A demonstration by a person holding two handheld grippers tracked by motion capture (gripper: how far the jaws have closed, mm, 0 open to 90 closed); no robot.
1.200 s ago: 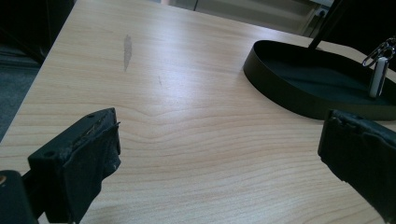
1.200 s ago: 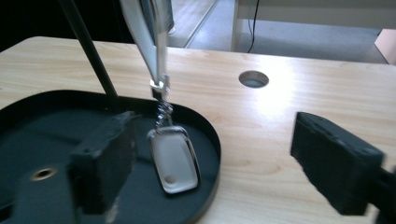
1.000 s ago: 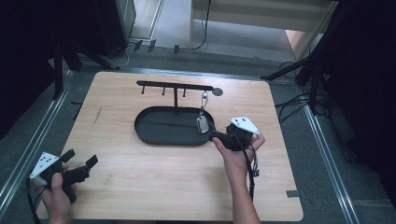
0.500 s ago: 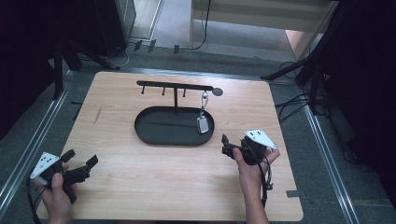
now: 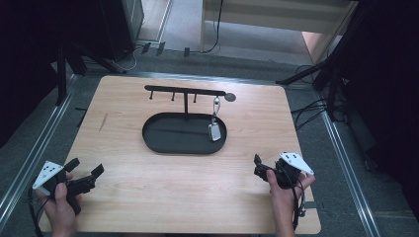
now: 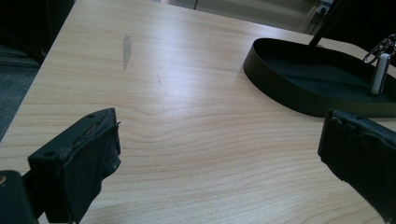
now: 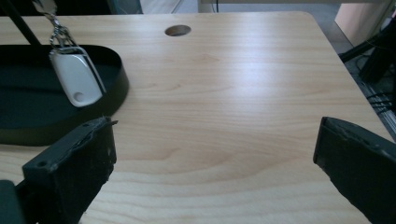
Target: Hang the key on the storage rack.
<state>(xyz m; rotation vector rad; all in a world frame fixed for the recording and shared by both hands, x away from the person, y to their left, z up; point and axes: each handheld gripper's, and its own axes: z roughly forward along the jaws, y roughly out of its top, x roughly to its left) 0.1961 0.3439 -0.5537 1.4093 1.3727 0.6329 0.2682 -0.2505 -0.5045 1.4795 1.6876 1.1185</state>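
I judge the job close to finished: the white key fob (image 5: 215,132) hangs by its metal clip from the right end of the black hook rack (image 5: 188,92), dangling over the oval black tray (image 5: 158,142) at mid-counter. My right gripper (image 5: 262,170) sits at the near right, well apart from the tray, fingers released and empty. My left gripper (image 5: 85,175) rests at the near left, fingers likewise spread on nothing. The counter (image 5: 148,197) is pale wood grain, smooth apart from a scuff toward the left; the fob is glossy, rounded plastic, the tray matte metal with a low upright wall.
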